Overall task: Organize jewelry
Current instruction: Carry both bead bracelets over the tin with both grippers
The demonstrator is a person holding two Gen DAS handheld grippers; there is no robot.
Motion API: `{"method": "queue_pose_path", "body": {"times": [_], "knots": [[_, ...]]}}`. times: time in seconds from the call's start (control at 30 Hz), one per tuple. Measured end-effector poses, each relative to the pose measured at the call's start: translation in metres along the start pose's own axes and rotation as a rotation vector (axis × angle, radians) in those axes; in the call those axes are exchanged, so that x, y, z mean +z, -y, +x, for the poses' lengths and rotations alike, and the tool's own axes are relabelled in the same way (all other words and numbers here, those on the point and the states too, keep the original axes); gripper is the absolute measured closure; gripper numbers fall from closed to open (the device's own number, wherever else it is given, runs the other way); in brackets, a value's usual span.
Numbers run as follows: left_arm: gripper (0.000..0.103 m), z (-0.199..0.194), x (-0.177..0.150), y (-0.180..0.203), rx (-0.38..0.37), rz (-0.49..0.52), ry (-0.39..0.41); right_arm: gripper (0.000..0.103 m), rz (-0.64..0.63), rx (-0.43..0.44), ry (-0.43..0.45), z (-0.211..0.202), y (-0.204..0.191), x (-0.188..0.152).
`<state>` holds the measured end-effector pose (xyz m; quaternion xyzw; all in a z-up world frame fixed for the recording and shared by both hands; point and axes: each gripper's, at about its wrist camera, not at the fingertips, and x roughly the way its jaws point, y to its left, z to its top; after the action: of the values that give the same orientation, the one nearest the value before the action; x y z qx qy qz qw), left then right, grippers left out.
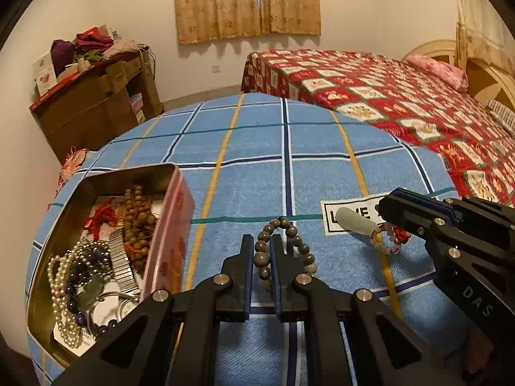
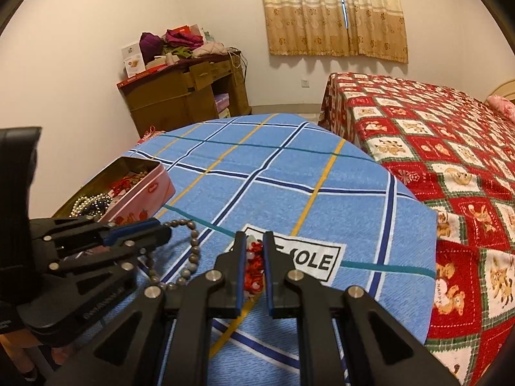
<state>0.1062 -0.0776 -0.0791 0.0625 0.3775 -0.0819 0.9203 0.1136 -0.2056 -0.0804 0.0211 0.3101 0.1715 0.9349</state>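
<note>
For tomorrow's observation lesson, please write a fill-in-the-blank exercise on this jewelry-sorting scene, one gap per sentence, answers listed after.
1. The left tool has its fingers around a bracelet of brown ____.
2. The open tin lies on the ____ side of the left tool.
3. The right tool grips a beaded bracelet with a ____ tassel.
4. The pale green pendant rests on a white label on the ____ checked cloth.

Answers: beads; left; red; blue

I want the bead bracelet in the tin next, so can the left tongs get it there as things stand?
Probably yes. The left tongs already straddle one side of the brown bead bracelet, and the open tin sits just to their left with nothing between. The right tongs are busy off to the right with the red-and-white bracelet.
</note>
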Motion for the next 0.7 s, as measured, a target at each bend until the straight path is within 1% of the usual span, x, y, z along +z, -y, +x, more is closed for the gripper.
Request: {"method": "queue_pose_path", "body": {"times": [0.23, 0.47, 0.7], "knots": [[0.094, -0.020, 0.004, -0.006, 0.013, -0.016, 0.063, 0.091, -0.009, 0.010, 0.030, -0.013, -0.004, 0.009], [0.094, -0.042, 0.005, -0.007, 0.027, -0.010, 0.121, 0.091, -0.026, 0.023, 0.063, -0.029, -0.012, 0.017], [0.094, -0.061, 0.007, -0.016, 0.037, -0.031, 0.161, 0.091, -0.035, 0.040, 0.083, -0.038, -0.020, 0.022]]}}
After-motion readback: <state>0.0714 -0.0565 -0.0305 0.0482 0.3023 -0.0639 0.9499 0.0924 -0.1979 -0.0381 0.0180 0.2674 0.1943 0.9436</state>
